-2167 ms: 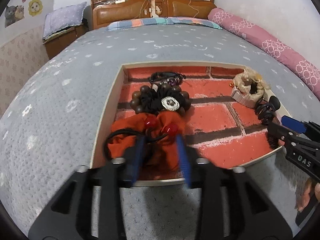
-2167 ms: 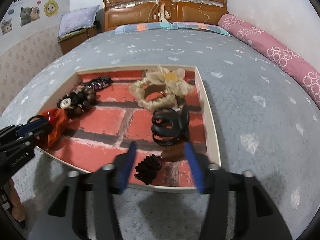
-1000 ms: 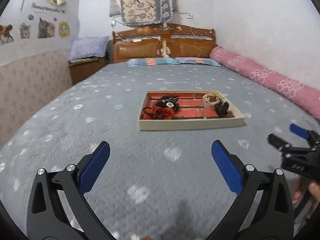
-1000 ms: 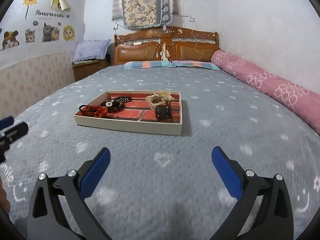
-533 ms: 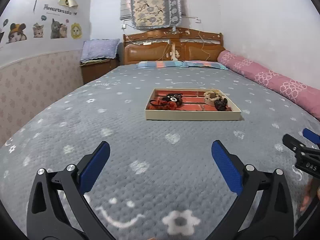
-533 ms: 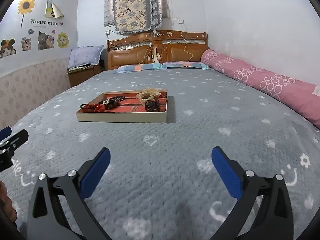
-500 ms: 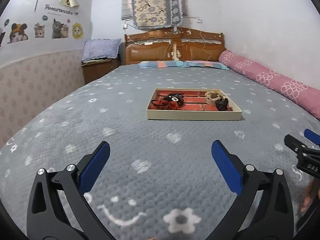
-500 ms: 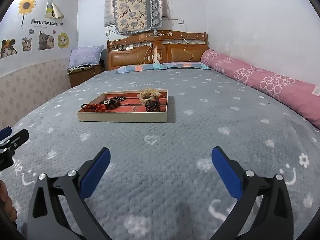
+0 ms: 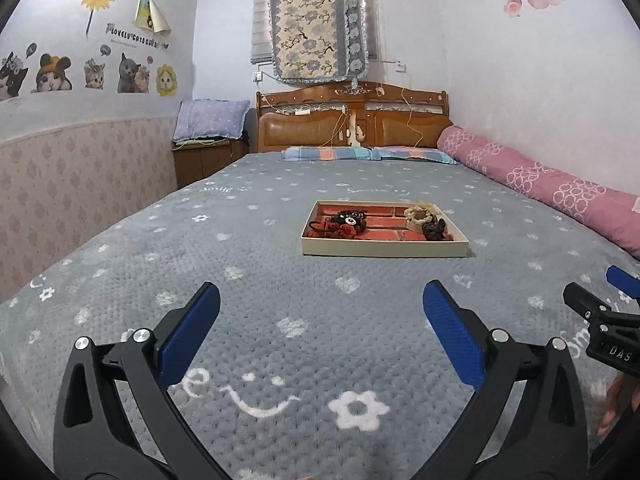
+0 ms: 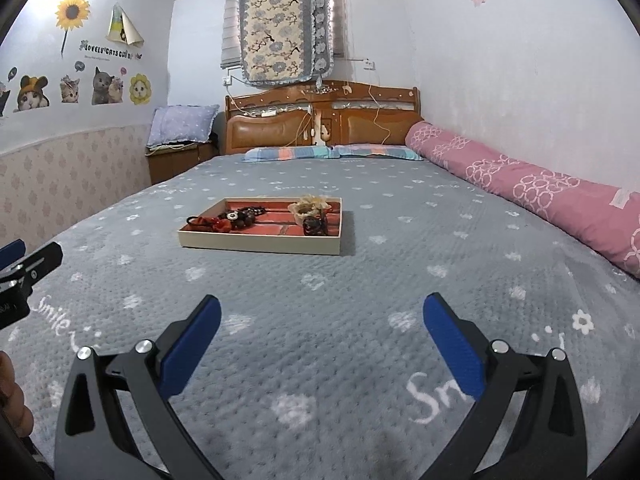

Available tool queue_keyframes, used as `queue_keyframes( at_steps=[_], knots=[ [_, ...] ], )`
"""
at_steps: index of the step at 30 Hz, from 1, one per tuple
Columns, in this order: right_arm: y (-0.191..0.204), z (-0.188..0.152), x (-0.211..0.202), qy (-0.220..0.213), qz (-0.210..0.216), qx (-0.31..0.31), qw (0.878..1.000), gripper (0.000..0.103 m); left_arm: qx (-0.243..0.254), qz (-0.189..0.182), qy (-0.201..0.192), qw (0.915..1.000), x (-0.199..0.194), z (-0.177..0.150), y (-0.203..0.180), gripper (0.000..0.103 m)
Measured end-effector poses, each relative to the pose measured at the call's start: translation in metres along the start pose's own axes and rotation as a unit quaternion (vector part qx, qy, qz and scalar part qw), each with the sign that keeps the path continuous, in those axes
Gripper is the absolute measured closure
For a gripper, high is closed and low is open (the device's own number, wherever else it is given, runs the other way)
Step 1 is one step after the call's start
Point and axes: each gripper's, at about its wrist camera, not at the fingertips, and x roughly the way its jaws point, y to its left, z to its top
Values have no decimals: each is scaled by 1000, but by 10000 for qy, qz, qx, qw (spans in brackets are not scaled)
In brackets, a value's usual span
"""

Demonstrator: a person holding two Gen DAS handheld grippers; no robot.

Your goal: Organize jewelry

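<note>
The shallow cream-walled tray with a red brick-pattern floor lies in the middle of the grey bedspread with white flowers and hearts, well apart from both claws. Inside it the pieces are kept in two groups. At the left end lie the red fabric hair tie and the dark beaded bracelet with a round silver piece, touching each other. At the right end lie the cream flower-shaped scrunchie and the black hair claw clip, also close together. The bare brick floor between the groups seems to work as a separation, so I judge the sorting is mostly finished.

The left claw hovers low over the near part of the bed, its blue-padded fingers spread wide, and nothing is between them. The right claw is the same: widely spread and holding nothing. In the left wrist view the right claw appears at the right edge, beside the left one.

Both claws are far from the tray and empty, probably because no piece needs more handling. The soft bedspread carries the tray flat, and the low walls keep the small things from rolling out
</note>
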Motion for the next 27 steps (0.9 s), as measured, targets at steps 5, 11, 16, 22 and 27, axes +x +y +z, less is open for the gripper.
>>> queue_keyframes(
  at_steps=[5,11,16,22,27],
  knots=[
    [-1,1,-4,-13,16,28,10000,4,-10,-37,-26,10000,-4,1,0,5],
    [-2,1,-8,-43,-45,37,10000,4,-71,-82,-14,9999,-6,1,1,5],
    [-2,2,-9,-37,-49,72,10000,4,-19,-57,-37,10000,-8,1,-1,5],
    [-2,3,-11,-57,-39,71,10000,4,-115,-116,35,9999,-9,2,0,5],
    [-5,4,-14,-80,-62,81,9999,4,-114,-138,41,9998,-9,3,2,5]
  ],
)
